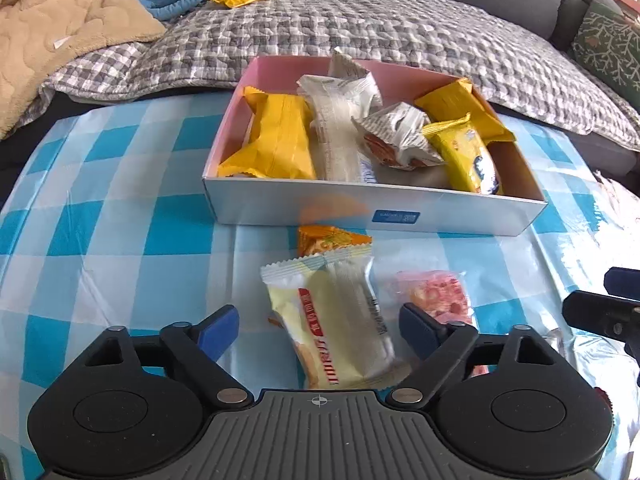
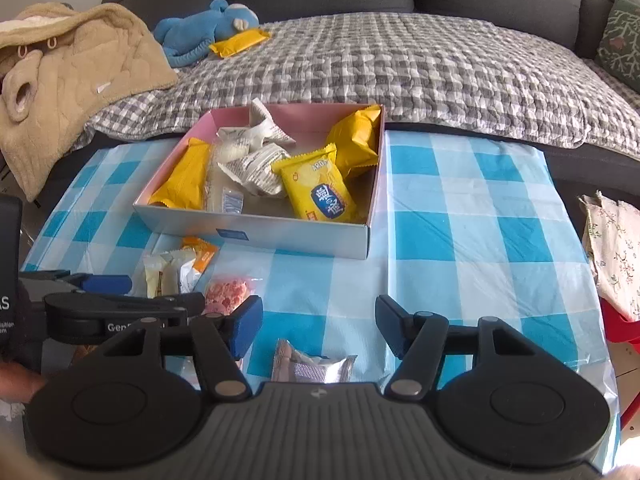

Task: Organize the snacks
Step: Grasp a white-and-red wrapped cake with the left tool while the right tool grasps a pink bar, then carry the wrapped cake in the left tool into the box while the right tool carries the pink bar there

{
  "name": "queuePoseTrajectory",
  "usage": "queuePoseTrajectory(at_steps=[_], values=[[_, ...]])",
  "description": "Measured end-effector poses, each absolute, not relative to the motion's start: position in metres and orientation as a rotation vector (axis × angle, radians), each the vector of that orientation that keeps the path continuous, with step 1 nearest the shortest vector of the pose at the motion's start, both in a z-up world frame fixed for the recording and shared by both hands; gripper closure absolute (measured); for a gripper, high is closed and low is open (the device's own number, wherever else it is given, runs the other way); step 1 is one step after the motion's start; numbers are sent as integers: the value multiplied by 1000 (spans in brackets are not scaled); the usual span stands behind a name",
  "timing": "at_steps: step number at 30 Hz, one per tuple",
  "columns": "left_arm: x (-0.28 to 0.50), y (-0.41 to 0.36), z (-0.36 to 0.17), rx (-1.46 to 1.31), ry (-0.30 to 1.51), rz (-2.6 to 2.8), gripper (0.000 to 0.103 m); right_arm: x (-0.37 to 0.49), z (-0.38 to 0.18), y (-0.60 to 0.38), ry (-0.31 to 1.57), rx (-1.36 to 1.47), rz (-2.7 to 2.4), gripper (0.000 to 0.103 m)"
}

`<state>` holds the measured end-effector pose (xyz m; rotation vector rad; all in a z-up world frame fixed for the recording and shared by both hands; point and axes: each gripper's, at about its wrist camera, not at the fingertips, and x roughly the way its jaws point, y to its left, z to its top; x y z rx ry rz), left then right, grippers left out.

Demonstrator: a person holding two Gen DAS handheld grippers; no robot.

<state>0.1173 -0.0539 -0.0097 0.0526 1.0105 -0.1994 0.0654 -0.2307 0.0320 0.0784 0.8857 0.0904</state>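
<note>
Snacks (image 1: 338, 316) lying loose on the blue-checked tablecloth (image 1: 120, 240), just near of the open box (image 1: 372, 210) already holding yellow and white packets. Left gripper (image 1: 320, 326) standing spread, straddling the pale cream packet with neither pad pressing on it; nothing pinched. Orange packet (image 1: 334, 240) lying partly under the cream one's far end, touching the box's near wall; pink-filled clear packet (image 1: 434, 296) lying just right of the cream one, with the right-hand pad sitting over its near edge. Risking, probably, a double pickup: closing here likely catching the pink wrapper along with the cream one, or dragging the orange packet as the cream one lifts. Right gripper (image 2: 318, 326) also standing spread, hovering above a small silver packet (image 2: 314, 366) near the table's near edge, not gripping it. Crowding being a second hazard: both tools working close together, so knocking one against the other seeming possible. Slippery foil possibly squirting out under an off-centre pinch, sliding off the near edge.
</note>
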Motion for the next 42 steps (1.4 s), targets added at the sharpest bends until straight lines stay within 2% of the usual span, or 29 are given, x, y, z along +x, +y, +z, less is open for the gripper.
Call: queuePoseTrajectory(at_steps=[2,4,11,15,27,33,35,37,42], values=[[119,-50,-16,29,1061,-196,53,65,31,-228,889,77,101,46],[117,-46,-17,9,1065,-204,57,64,32,-227,887,83,113,47],[115,-31,8,-77,1015,-215,58,62,32,-227,885,101,133,48],[113,-28,20,-36,975,-178,58,63,27,-228,903,101,127,48],[116,-6,24,-108,996,-134,58,70,19,-198,888,120,209,48],[119,19,34,-180,975,-92,58,77,-1,-175,928,111,237,44],[121,30,36,-206,969,-75,58,80,-8,-166,951,41,220,47],[123,42,38,-236,968,-55,58,82,-9,-165,968,6,222,73],[125,61,39,-284,964,-23,58,76,27,-195,877,191,253,74]])
